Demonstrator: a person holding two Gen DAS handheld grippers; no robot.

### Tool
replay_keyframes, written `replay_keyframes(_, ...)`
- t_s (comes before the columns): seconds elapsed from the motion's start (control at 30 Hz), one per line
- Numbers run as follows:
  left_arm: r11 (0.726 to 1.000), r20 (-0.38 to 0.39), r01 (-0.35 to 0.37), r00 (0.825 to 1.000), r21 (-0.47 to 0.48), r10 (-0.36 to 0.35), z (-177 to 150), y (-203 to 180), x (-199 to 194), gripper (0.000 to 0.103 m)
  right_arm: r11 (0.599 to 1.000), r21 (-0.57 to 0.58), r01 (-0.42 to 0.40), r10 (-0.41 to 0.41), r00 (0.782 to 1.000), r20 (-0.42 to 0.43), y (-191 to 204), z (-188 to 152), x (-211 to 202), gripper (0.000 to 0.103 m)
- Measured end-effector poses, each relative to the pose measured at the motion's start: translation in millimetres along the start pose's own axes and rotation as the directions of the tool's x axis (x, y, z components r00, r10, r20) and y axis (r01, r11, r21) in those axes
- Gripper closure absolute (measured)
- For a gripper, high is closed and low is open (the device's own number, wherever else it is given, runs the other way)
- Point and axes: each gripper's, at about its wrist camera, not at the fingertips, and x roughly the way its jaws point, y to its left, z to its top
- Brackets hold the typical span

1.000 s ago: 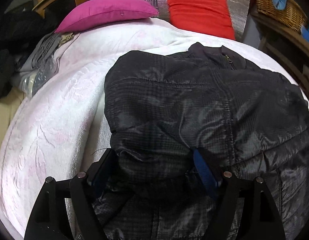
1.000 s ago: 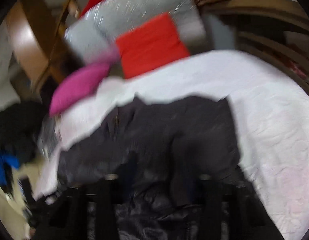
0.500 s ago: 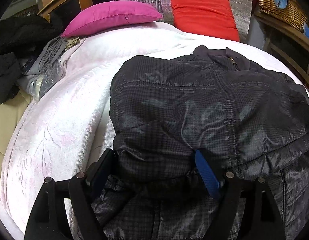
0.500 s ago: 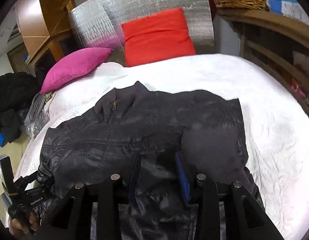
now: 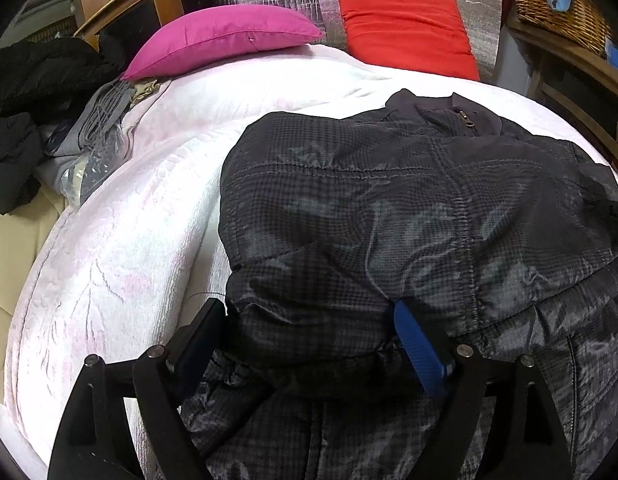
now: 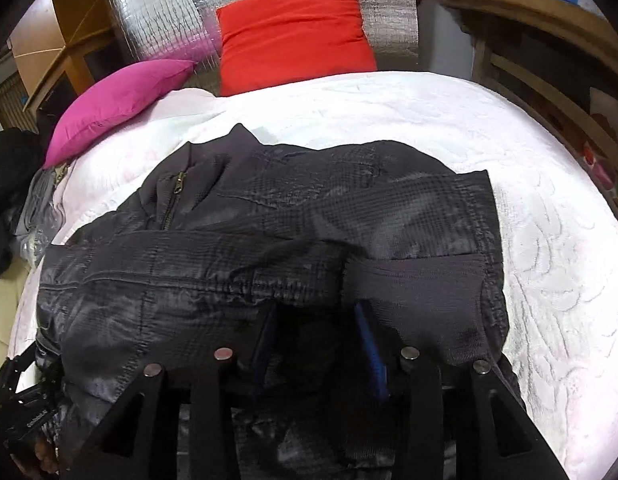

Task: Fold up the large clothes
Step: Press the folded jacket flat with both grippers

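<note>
My left gripper (image 5: pixel 309 320) stands spread wide, a folded sleeve of the dark jacket (image 5: pixel 389 200) bulging between its fingers; its jaws have just been opening. My right gripper (image 6: pixel 317 332) (partly parted) has been opening too, the ribbed cuff (image 6: pixel 413 280) just past its fingertips. The jacket lies on the white bedspread (image 6: pixel 509 160), collar toward the pink pillow (image 5: pixel 221 40).

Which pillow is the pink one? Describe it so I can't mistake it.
Start at the white bed under the dark jacket. At its far end, by the silver panel, are two pillows. The pink pillow lies flat at the left corner; the red pillow stands upright.
</note>
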Motion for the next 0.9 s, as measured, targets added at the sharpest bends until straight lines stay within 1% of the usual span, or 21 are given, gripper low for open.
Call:
replay_keyframes(0.2, 1.0, 0.007, -0.012, 1.0, 0.011, 0.012, -3.5, -1.7, -1.9, 0.016, 0.998, -0.013, -0.057, 0.058, 0.996, 0.065, 7.8, -7.0, -34.4, 0.058)
replay_keyframes(0.27, 1.0, 0.009, -0.017, 1.0, 0.012, 0.017, -3.9, -2.2, -2.0, 0.016, 0.998, -0.021, -0.055, 0.056, 0.997, 0.059, 9.8, -11.9, -39.2, 0.058)
replay_keyframes(0.37, 1.0, 0.012, -0.022, 1.0, 0.012, 0.022, -4.5, -3.3, -1.7, 0.016, 0.999, -0.016, -0.05, 0.05, 0.999, 0.022, 9.5, -16.7, -34.7, 0.058)
replay_keyframes(0.43, 1.0, 0.014, -0.025, 1.0, 0.013, 0.025, -4.9, -3.9, -1.4, 0.015, 1.0, -0.015, -0.014, 0.013, 1.0, -0.011, 6.3, -17.7, -24.0, 0.058)
replay_keyframes(0.5, 1.0, 0.013, -0.025, 1.0, 0.01, 0.025, -5.0, -3.7, -0.6, 0.014, 1.0, 0.001, -0.011, 0.011, 0.999, -0.045, -0.1, -17.1, -11.1, 0.058)
replay_keyframes(0.57, 1.0, 0.009, -0.024, 1.0, 0.005, 0.024, -4.6, -1.7, 0.9, 0.012, 1.0, 0.004, -0.012, 0.012, 0.999, -0.045, -1.5, -14.9, -8.8, 0.058)
replay_keyframes(0.73, 1.0, -0.006, -0.003, 1.0, -0.023, 0.003, -3.2, 4.1, 4.1, 0.01, 1.0, 0.002, -0.005, 0.005, 0.998, -0.058, -0.4, -11.0, -8.1, 0.058)
replay_keyframes(0.83, 1.0, -0.006, -0.002, 1.0, -0.02, 0.002, -3.1, 4.7, 4.0, 0.01, 0.999, 0.029, -0.035, 0.037, 0.998, -0.051, -4.9, -7.3, -15.6, 0.058)
replay_keyframes(0.9, 1.0, -0.007, 0.0, 1.0, -0.022, 0.0, -3.0, 4.9, 4.0, 0.01, 0.996, 0.059, -0.063, 0.064, 0.998, -0.018, -9.5, -4.3, -26.6, 0.058)
